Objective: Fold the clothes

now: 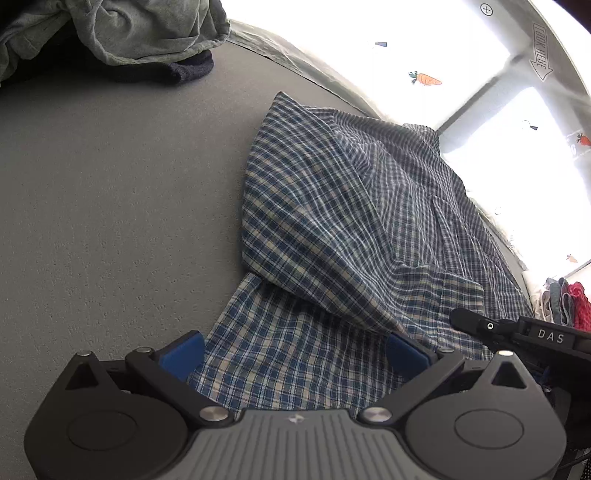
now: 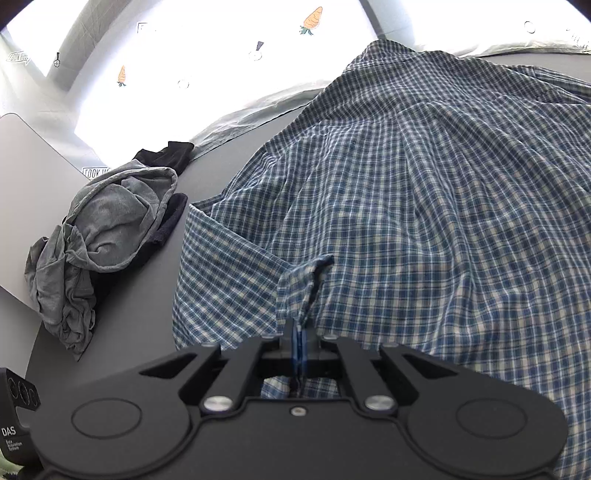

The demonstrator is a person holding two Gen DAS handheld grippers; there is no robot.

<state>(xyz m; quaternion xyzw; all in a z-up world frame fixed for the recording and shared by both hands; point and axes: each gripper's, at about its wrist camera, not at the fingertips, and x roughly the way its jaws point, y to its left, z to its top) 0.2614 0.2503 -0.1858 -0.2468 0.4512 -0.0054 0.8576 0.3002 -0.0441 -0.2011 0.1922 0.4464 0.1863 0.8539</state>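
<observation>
A blue and white plaid shirt (image 1: 332, 229) lies spread on the grey table, one part folded over itself. My left gripper (image 1: 293, 350) is open, its blue pads straddling the shirt's near edge. The shirt fills the right wrist view (image 2: 424, 206). My right gripper (image 2: 298, 347) is shut on a pinched fold of the plaid shirt near its hem, the cloth standing up between the pads. The right gripper's black body shows in the left wrist view (image 1: 517, 332) at the right.
A crumpled grey garment (image 2: 99, 229) lies on dark clothing (image 2: 166, 155) at the table's left, also in the left wrist view (image 1: 122, 29). A grey table (image 1: 110, 203) lies under everything. A bright white wall with carrot stickers (image 2: 312, 18) stands behind. Colourful clothes (image 1: 569, 302) lie far right.
</observation>
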